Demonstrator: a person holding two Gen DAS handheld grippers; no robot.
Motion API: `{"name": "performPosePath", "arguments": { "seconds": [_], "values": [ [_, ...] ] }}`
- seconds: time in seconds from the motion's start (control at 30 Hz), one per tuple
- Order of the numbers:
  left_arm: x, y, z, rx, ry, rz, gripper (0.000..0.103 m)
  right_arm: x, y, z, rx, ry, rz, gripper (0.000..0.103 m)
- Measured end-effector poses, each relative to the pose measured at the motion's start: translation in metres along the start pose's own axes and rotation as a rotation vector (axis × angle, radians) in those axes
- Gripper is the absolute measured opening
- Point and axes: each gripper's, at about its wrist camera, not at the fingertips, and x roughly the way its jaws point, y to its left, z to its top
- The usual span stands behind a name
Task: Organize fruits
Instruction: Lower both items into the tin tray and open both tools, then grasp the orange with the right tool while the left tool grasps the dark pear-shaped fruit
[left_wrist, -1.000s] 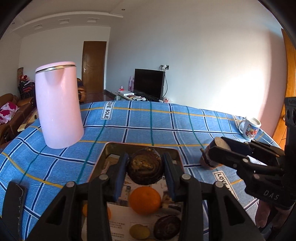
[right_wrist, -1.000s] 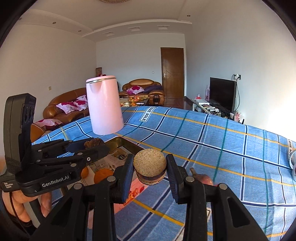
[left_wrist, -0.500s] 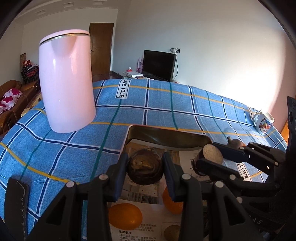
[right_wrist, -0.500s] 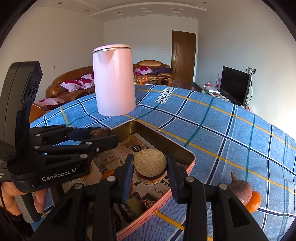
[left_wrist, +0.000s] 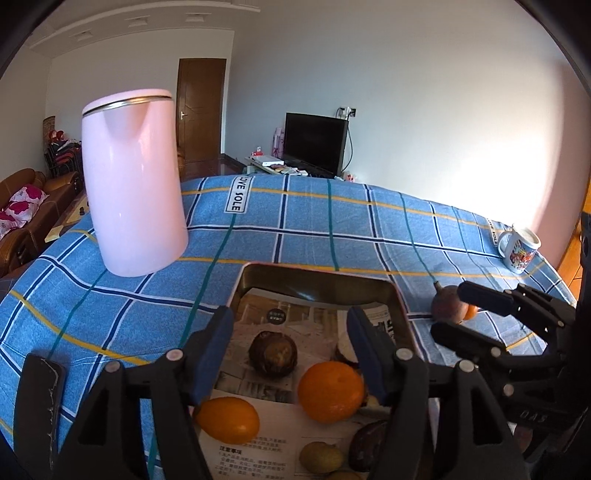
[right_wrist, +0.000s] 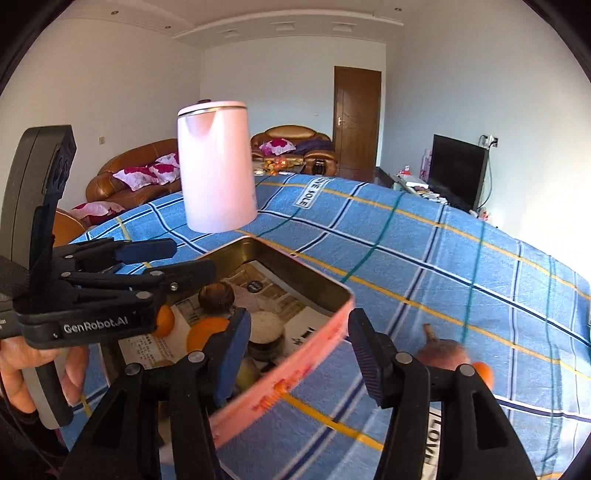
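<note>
Two oranges (left_wrist: 330, 392) and one brown fruit (left_wrist: 272, 353) lie in the tin (left_wrist: 317, 283); left gripper (left_wrist: 291, 352) and right gripper (right_wrist: 297, 350) fingers spread, empty.

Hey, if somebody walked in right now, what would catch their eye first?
Probably the tall pink kettle standing on the blue plaid tablecloth, just beyond the metal tray. Next, the bright orange tangerines on the tray's newspaper lining, with the left gripper open above them.
</note>
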Motion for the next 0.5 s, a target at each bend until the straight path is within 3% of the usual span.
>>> {"name": "performPosePath", "arguments": {
  "seconds": [0.17, 0.27, 0.4, 0.5],
  "values": [
    [-0.004, -0.040, 0.004, 0.046, -0.020, -0.060, 0.073, -0.022, -0.071, -0.016, 0.087, 0.015, -0.189, 0.062],
    [0.002, -0.066, 0.005, 0.075, -0.008, -0.092, 0.073, -0.024, -0.113, -0.025, 0.198, 0.053, -0.248, 0.062],
    [0.016, -0.092, 0.003, 0.099, 0.020, -0.120, 0.073, -0.021, -0.138, -0.034, 0.294, 0.075, -0.204, 0.062],
    [0.019, -0.103, 0.001, 0.116, 0.024, -0.111, 0.073, -0.012, -0.134, -0.035, 0.224, 0.140, -0.155, 0.062]
  ]
}}
